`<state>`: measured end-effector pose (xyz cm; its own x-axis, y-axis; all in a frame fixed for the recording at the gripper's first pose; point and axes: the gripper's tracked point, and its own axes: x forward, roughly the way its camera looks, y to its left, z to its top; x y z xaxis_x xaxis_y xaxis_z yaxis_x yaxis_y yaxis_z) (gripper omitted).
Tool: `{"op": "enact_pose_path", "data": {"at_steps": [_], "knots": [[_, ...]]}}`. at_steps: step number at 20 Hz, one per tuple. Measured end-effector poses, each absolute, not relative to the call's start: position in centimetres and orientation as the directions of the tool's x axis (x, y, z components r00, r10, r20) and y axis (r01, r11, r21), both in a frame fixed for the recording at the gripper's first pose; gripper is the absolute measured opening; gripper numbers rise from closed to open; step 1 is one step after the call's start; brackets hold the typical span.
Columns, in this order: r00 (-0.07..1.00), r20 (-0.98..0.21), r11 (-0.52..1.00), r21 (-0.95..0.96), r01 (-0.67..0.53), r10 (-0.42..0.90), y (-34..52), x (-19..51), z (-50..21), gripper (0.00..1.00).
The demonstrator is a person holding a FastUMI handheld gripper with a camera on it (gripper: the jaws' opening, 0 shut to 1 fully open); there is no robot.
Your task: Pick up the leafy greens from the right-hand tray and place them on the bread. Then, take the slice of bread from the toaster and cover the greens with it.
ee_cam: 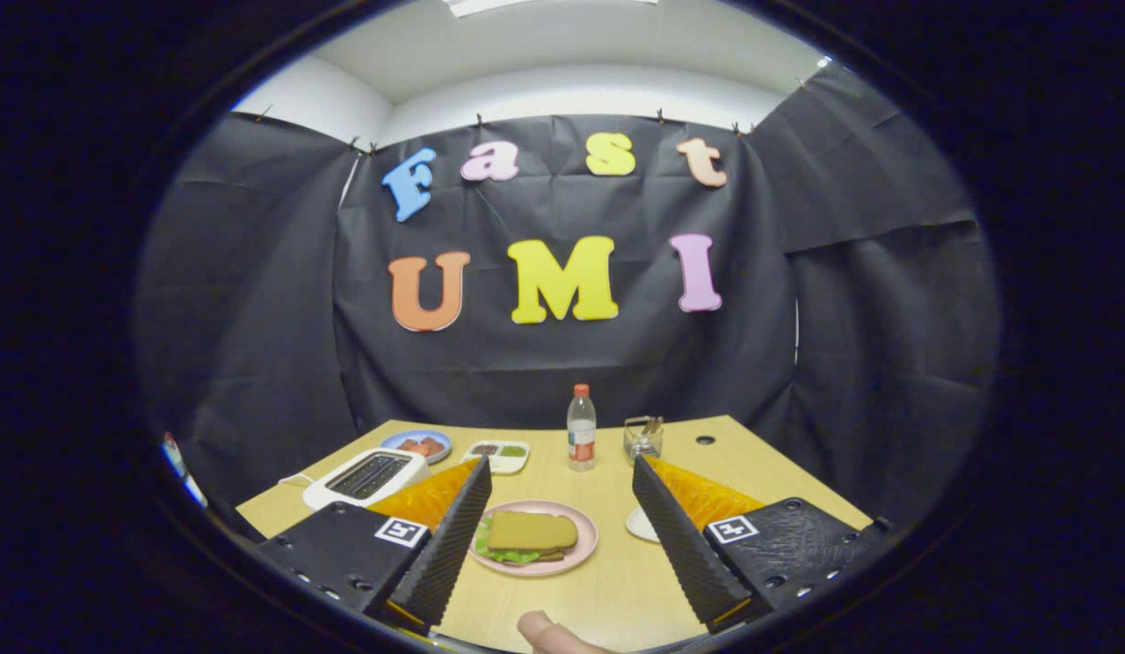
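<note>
Two fingers of the claw (562,536) spread wide apart, nothing between the pads. Between them on the worktop (616,581): pink plate (580,549) bearing the top bread slice (532,531) laid over the leafy greens (483,543), green edge showing at the left. Beyond the left finger: white toaster (367,477), slots dark. Further back: blue dish (417,443), small white tray (497,454), bottle (581,427), clear holder (644,438). White tray edge (641,525) beside the right finger. Fingertip of a person's hand (548,633) nearest the camera.
</note>
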<state>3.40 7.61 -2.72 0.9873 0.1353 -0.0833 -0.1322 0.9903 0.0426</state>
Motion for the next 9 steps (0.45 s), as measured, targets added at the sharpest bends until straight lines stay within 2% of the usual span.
{"op": "enact_pose_path", "data": {"at_steps": [4,9], "knots": [[0.994,0.002,0.993,0.040,-0.112,0.112,7.1,-1.0,-2.5,0.96],[0.995,-0.009,0.994,0.035,-0.099,0.099,6.6,-3.1,-3.9,0.96]]}}
